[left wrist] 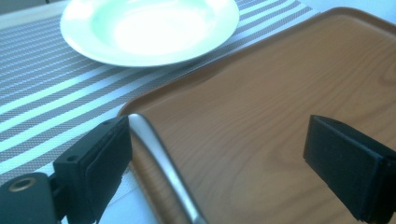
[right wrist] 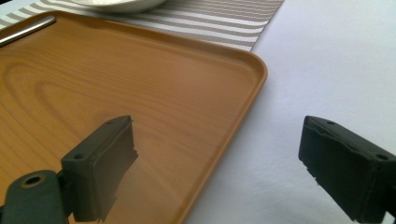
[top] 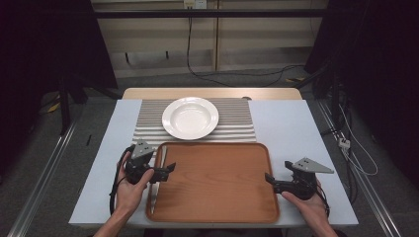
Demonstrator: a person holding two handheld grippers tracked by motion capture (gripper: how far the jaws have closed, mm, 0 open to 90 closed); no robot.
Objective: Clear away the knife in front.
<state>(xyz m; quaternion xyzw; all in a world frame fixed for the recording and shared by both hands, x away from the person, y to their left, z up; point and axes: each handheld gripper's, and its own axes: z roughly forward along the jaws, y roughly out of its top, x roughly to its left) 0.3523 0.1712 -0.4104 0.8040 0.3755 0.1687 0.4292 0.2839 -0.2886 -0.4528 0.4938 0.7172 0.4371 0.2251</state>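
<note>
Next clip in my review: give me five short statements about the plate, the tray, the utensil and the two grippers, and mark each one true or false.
1. The white plate sits on the striped placemat. True.
2. The metal utensil lies along the right edge of the wooden tray. False: it lies along the tray's left edge, beside the left gripper.
3. The left gripper is shut on the utensil. False: its fingers stand wide apart, and the utensil handle lies next to one of them, not pinched.
4. The right gripper is open and holds nothing. True.
5. Food is on the plate. False: it is empty.
</note>
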